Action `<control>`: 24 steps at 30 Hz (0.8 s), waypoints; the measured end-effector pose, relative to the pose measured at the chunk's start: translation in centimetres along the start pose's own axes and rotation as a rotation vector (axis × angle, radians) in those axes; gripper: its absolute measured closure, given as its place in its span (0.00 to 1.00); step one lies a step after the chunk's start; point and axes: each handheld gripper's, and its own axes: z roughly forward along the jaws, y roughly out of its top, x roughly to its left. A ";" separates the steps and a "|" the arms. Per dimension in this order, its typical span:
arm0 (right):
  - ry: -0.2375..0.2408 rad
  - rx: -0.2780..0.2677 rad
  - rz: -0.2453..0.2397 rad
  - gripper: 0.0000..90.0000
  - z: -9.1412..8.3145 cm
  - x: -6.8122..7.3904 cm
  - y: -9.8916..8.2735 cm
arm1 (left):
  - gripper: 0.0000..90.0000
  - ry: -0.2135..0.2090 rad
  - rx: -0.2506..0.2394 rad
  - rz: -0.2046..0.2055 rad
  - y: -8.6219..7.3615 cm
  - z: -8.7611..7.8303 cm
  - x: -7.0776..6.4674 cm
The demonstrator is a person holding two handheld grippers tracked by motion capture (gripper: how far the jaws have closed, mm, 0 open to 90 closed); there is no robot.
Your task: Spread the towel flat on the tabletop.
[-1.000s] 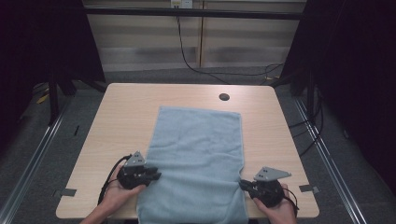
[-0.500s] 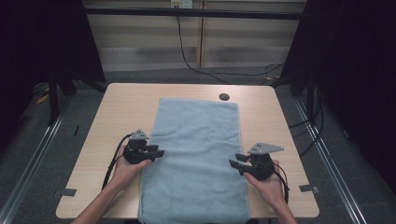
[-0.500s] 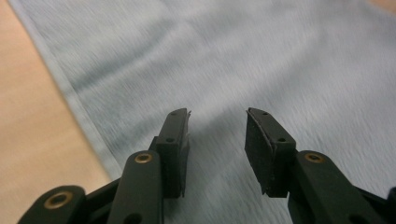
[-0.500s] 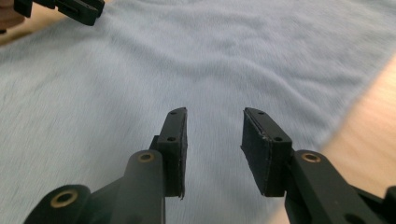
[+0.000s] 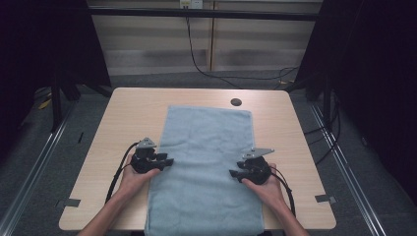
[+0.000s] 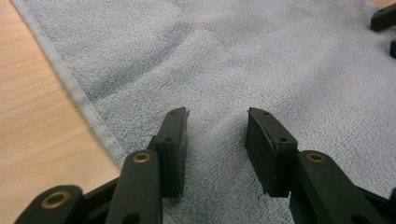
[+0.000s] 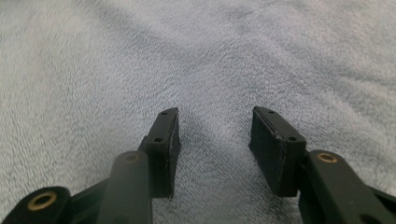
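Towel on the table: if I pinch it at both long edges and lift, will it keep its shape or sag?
The towel is thin terry with soft wrinkles, so it will probably sag between the grips. A small ridge has bunched between the left claw pads, so pushing likely rucks it instead of sliding it. Its nap looks grippy on the wooden table, and it seems light.

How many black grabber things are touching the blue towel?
2. The left gripper is at the towel's left edge, and the right gripper is at its right edge. Both have their jaws apart over the cloth, pinching nothing.
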 end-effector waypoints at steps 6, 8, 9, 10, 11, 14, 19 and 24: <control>0.041 -0.013 0.028 0.59 -2.2 0.6 -2.3 | 0.65 -0.052 0.033 0.044 -0.9 -0.9 -2.2; 0.043 -0.001 0.007 0.59 -2.8 1.3 -2.8 | 0.65 -0.088 0.046 0.001 -1.4 -1.4 -3.0; 0.048 0.003 0.005 0.59 -3.1 1.7 -3.1 | 0.65 -0.087 0.055 0.017 -1.7 -1.8 -3.5; 0.059 0.005 0.007 0.58 -3.5 2.1 -3.5 | 0.66 -0.077 0.066 0.050 -2.1 -2.2 -4.1; 0.069 0.004 -0.002 0.58 -3.8 2.6 -3.8 | 0.66 -0.078 0.075 0.061 -2.5 -2.7 -4.7; 0.100 0.009 -0.013 0.58 -4.6 3.8 -4.7 | 0.66 -0.082 0.095 0.091 -3.7 -4.1 -6.1; 0.158 0.018 -0.016 0.56 -5.3 5.5 -5.4 | 0.66 -0.117 0.123 0.089 -5.4 -6.2 -7.4; 0.154 0.006 -0.017 0.52 -5.5 5.7 -4.7 | 0.71 -0.139 0.088 0.068 -4.3 -6.5 -6.2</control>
